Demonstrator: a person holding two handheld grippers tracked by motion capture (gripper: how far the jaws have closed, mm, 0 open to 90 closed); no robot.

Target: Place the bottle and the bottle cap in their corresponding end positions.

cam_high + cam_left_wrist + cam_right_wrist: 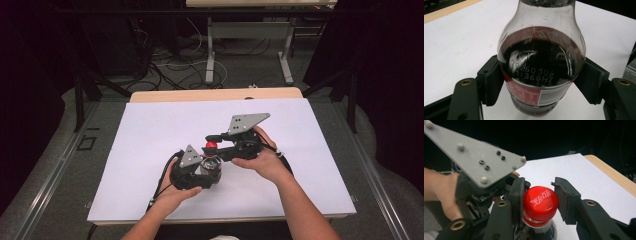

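1. Set on a white sheet (150, 150) over a wooden table (215, 94), matte and flat, pale wood edge showing at the far side; little friction there to check a sliding base if the grip gives.

2. Held upright near the middle of the sheet: a small cola bottle (541, 62), clear smooth plastic, bulbous shoulder narrowing to a neck, dark liquid inside, red label with a barcode panel lower down, a printed date code on the shoulder; could spin as one piece with the cap if clamped too lightly, or buckle and spurt if squeezed too hard on the thin wall.

3. Left gripper (541, 85) closed on the bottle's body just under the shoulder, ribbed black pads (492, 82) pressed to both sides; curved slick plastic against flat pads, so a slip upward or a tilt seems the likeliest fault.

4. Right gripper (541, 203) at the neck from the far right, jaws narrow round the cap; left pad touching, right pad (564, 200) touching or a hair off, cannot tell; its chipped top corner may bite poorly and skid over the ridges on a twist.

5. Red screw cap (540, 201), round, glossy top with white script, finely ribbed skirt, tamper ring below; fizz may foam out if loosened fast.
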